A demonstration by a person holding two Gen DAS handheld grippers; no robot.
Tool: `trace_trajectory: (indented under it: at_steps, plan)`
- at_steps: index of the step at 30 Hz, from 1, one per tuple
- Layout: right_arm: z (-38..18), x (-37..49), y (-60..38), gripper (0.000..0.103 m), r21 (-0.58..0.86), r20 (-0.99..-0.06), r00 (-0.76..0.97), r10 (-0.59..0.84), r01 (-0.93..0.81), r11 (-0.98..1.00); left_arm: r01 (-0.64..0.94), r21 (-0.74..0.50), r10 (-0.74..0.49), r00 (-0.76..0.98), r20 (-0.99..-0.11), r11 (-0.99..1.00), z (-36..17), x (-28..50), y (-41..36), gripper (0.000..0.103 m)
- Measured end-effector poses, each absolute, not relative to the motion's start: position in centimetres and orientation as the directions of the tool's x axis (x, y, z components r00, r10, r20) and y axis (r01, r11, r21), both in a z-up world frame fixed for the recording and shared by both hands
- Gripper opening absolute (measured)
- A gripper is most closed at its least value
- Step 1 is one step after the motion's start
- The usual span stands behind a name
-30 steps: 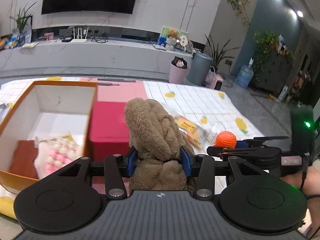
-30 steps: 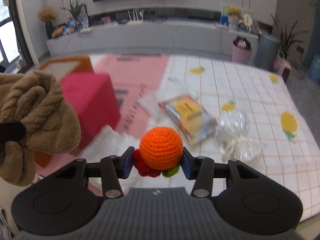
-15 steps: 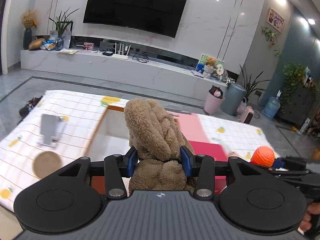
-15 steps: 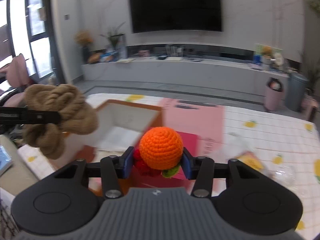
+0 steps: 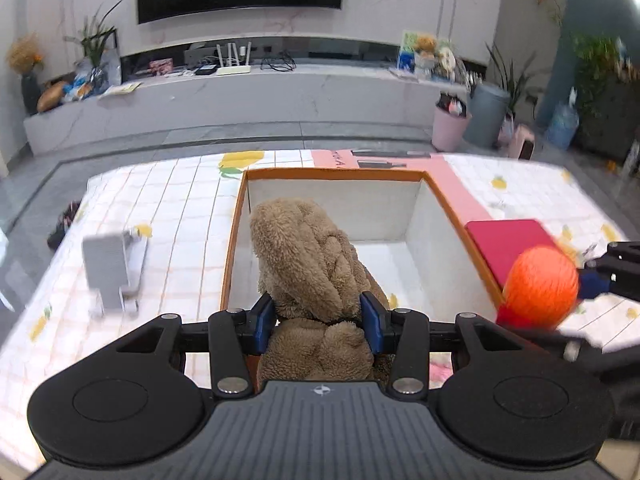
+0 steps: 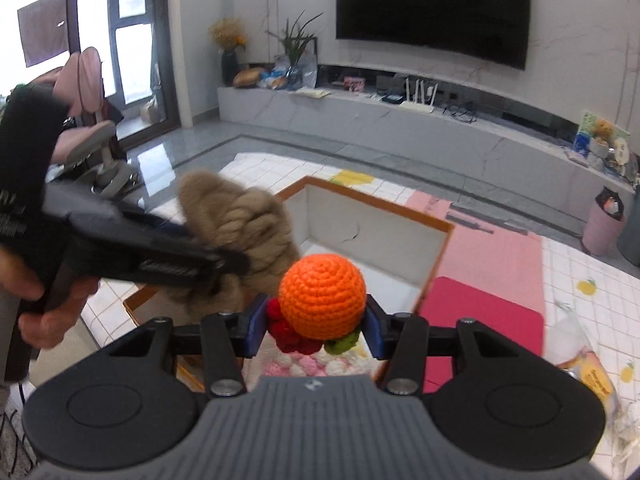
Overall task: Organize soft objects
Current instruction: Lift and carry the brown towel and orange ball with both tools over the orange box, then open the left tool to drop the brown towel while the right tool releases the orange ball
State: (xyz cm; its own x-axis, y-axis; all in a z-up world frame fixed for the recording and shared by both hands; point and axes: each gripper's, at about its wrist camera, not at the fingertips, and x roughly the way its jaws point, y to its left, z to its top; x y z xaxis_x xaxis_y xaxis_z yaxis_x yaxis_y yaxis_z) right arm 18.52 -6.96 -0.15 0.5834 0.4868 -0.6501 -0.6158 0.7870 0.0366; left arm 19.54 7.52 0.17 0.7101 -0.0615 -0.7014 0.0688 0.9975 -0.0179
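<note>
left gripper [image 5: 318, 322]: jaws clamped on the brown plush toy [image 5: 316, 264], which is held in the air above the near end of the orange-rimmed box [image 5: 452, 216]. right gripper [image 6: 316, 330]: jaws clamped on the orange crochet ball [image 6: 322, 294], with red and green crochet bits hanging under it. the ball sits over the box's near right corner, just beside the plush. the box stands on a checked, lemon-print cloth [image 5: 180, 216].

inside the box, a pink-and-white knitted item [image 6: 316, 366] lies at the near end; the far end shows bare white floor.

risks noted, by judgement:
- the two grippers are close together over the box. if both go down at once, the tools may knock each other and loosen a hold.
- the ball hangs near the box's right rim. released there, it could catch the rim and roll out toward the red pad [image 5: 512, 240] beside the box.
- the plush is bulky and gripped low on its body. its upper mass may tip as the jaws part, leaving it draped over the near wall.
- the light box may shift if either tool touches a wall.
</note>
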Motion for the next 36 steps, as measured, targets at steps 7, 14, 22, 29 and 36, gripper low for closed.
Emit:
trace_trajectory:
  at_steps: [7,14,22,29,36]
  plan:
    - [-2.3,20.1,-5.4,0.048,0.037,-0.684,0.548,0.482,-0.633,0.773,0.099,0.120,0.020,0.684,-0.729,0.988,-1.4,24.6,6.9,0.051]
    - [-3.8,21.4,-4.8,0.048,0.039,-0.702,0.535,0.470,-0.630,0.776,0.077,0.098,0.027,0.637,-0.770,0.992,-3.0,27.7,7.6,0.051]
    - [-3.7,21.7,-5.4,0.048,0.048,-0.705,0.538,0.463,-0.614,0.788,0.038,0.181,0.109,0.672,-0.733,0.983,-2.7,27.0,7.9,0.086]
    - [-3.3,21.1,-5.5,0.048,0.047,-0.707,0.543,0.453,-0.603,0.796,-0.057,0.191,0.180,0.664,-0.725,0.980,-0.4,24.5,8.9,0.087]
    - [-2.9,22.4,-4.8,0.048,0.048,-0.738,0.525,0.423,-0.585,0.810,-0.212,0.238,0.317,0.702,-0.638,0.948,2.0,18.3,9.5,0.088]
